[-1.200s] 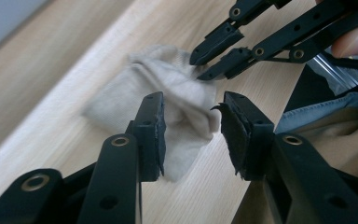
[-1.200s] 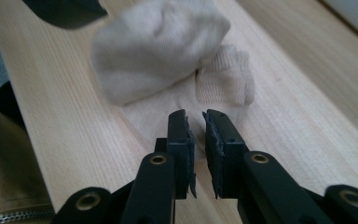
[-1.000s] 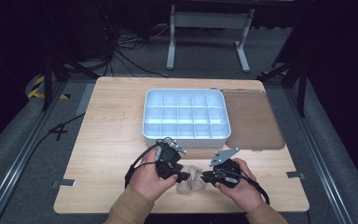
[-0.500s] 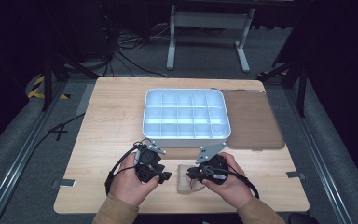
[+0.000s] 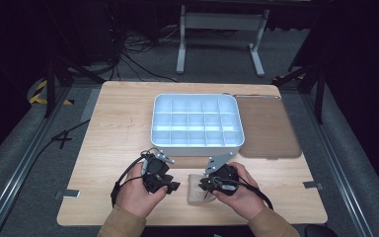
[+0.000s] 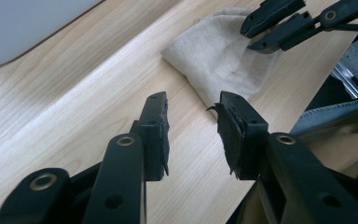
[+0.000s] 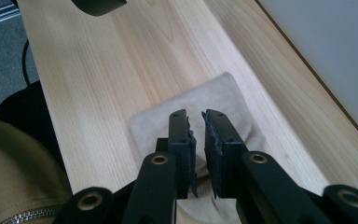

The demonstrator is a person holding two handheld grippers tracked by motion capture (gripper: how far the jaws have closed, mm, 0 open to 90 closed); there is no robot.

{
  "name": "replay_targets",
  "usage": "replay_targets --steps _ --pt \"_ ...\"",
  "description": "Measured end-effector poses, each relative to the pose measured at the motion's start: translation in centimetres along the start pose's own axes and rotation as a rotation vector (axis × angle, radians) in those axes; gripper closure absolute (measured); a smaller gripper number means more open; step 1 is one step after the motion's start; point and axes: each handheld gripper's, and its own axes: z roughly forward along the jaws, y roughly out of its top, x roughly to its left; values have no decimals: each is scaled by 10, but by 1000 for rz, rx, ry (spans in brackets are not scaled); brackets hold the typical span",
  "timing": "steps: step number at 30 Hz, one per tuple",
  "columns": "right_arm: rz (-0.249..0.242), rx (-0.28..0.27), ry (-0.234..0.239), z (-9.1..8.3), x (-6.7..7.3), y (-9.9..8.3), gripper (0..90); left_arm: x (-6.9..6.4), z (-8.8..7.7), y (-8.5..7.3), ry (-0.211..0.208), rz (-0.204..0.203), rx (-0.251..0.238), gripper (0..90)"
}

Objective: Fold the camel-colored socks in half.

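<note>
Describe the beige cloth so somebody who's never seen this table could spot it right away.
Start at the white divided tray in the middle of the wooden table, then come to the near edge. Between the two hand-held grippers lies the beige cloth, small and folded, the only soft thing there.

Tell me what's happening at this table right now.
A person at a wooden table works a small beige cloth with two hand-held tools. The right claw sits nearly closed over the cloth and seems to pinch it. The left claw, its jaws just narrowing, hangs beside the cloth's edge with nothing between them. A white compartment tray sits behind, next to a brown mat.
</note>
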Motion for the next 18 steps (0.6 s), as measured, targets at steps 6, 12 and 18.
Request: replay_targets --steps 6,12,18 --pt "23 4 -19 -1 -4 -11 782 -5 25 11 -16 80 -30 679" --pt "34 -17 -20 0 -7 -21 770 -18 52 20 -39 150 -81 778" --pt "37 -21 -31 5 -7 -30 746 -17 69 23 48 212 -35 842"
